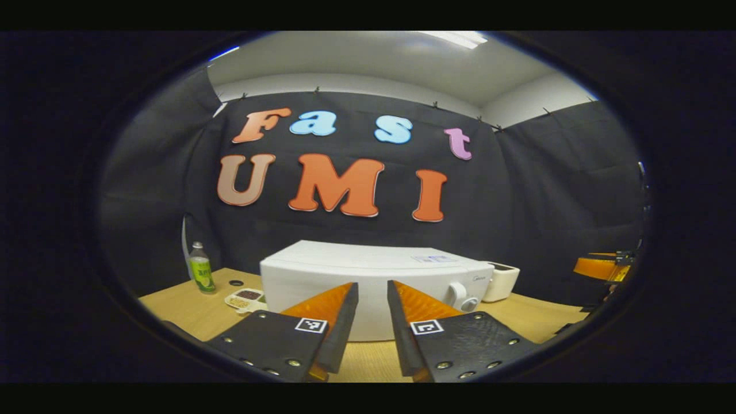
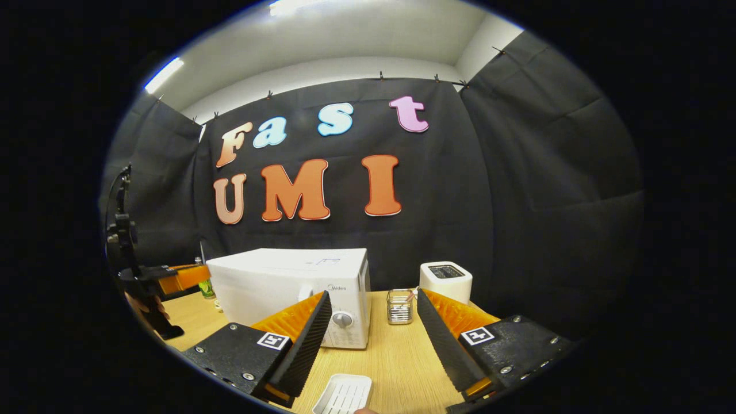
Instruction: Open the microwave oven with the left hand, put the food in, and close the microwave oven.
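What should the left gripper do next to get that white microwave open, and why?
Probably move the left gripper forward toward the microwave door. The door looks shut, and the gripper's fingers are apart, holding nothing, short of the front. The right gripper is open too, above a white tray, so opening comes first.

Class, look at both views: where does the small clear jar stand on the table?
In the right gripper view, the clear jar stands on the table, between the white microwave and the white toaster.
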The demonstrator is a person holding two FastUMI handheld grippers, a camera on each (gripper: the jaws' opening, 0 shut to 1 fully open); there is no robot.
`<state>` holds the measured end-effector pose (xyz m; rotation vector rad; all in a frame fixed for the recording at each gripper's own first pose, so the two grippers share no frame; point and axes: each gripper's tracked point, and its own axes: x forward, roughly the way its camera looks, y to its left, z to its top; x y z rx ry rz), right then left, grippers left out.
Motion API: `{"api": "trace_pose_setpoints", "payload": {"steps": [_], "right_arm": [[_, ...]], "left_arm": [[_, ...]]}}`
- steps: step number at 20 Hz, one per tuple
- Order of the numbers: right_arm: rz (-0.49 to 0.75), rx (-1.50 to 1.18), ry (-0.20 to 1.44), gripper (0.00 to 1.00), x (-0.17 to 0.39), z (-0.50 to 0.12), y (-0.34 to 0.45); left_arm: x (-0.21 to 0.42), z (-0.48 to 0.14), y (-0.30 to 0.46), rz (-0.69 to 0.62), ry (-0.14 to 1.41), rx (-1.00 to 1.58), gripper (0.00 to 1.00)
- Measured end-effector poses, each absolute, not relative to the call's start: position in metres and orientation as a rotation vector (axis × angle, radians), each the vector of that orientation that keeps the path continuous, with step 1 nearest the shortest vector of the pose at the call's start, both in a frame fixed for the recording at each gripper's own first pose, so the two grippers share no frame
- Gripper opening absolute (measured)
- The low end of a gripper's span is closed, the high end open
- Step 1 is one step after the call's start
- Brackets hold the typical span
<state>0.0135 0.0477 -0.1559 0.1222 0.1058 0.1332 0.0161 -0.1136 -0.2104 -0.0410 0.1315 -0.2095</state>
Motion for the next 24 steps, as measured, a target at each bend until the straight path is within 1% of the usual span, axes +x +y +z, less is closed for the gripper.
{"api": "trace_pose_setpoints", "payload": {"steps": [1, 2, 3, 6, 7, 8, 11, 13, 14, 15, 16, 17, 18, 19, 20, 21, 22, 24], "right_arm": [[0.139, 0.124, 0.101, 0.93, 0.016, -0.151, 0.051], [0.143, 0.124, 0.094, 0.93, 0.019, -0.144, 0.054], [0.143, 0.119, 0.086, 0.93, 0.021, -0.137, 0.055], [0.159, 0.083, 0.038, 0.93, 0.022, -0.11, 0.06], [0.18, 0.075, 0.023, 0.93, 0.022, -0.1, 0.067], [0.196, 0.067, 0.017, 0.93, 0.02, -0.091, 0.072], [0.237, 0.045, -0.029, 0.93, 0.02, -0.056, 0.085], [0.244, 0.011, -0.056, 0.94, 0.019, -0.033, 0.092], [0.24, -0.01, -0.067, 0.94, 0.02, -0.023, 0.093], [0.236, -0.027, -0.08, 0.94, 0.019, -0.013, 0.093], [0.236, -0.033, -0.09, 0.94, 0.018, -0.003, 0.096], [0.239, -0.03, -0.095, 0.95, 0.019, 0.005, 0.099], [0.243, -0.022, -0.095, 0.95, 0.02, 0.009, 0.102], [0.248, -0.007, -0.094, 0.95, 0.022, 0.014, 0.105], [0.254, 0.008, -0.095, 0.99, 0.025, 0.018, 0.108], [0.258, 0.014, -0.087, 0.96, 0.029, 0.018, 0.109], [0.255, 0.015, -0.084, 0.95, 0.033, 0.019, 0.109], [0.246, 0.017, -0.097, 0.95, 0.038, 0.027, 0.108]], "left_arm": [[0.011, -0.196, -0.102, -0.201, 0.116, -0.032, 0.47], [0.006, -0.184, -0.091, -0.196, 0.115, -0.023, 0.48], [-0.002, -0.177, -0.08, -0.198, 0.136, -0.013, 0.55], [-0.023, -0.142, -0.043, -0.172, 0.127, 0.006, 0.68], [-0.028, -0.129, -0.027, -0.142, 0.115, 0.022, 0.72], [-0.032, -0.115, -0.012, -0.113, 0.094, 0.045, 0.72], [-0.045, -0.074, 0.021, -0.027, 0.048, 0.107, 0.8], [-0.051, -0.051, 0.03, -0.006, 0.044, 0.104, 0.86], [-0.052, -0.044, 0.036, 0.007, 0.053, 0.103, 0.83], [-0.053, -0.035, 0.044, 0.023, 0.058, 0.101, 0.86], [-0.054, -0.027, 0.048, 0.034, 0.061, 0.097, 0.86], [-0.055, -0.022, 0.052, 0.044, 0.067, 0.095, 0.83], [-0.054, -0.015, 0.055, 0.055, 0.07, 0.089, 0.86], [-0.052, -0.011, 0.055, 0.056, 0.074, 0.089, 0.86], [-0.05, -0.006, 0.053, 0.053, 0.072, 0.097, 0.86], [-0.047, -0.003, 0.054, 0.059, 0.067, 0.111, 0.86], [-0.045, 0.001, 0.055, 0.067, 0.058, 0.13, 0.83], [-0.039, 0.007, 0.054, 0.081, 0.045, 0.145, 0.89]]}}
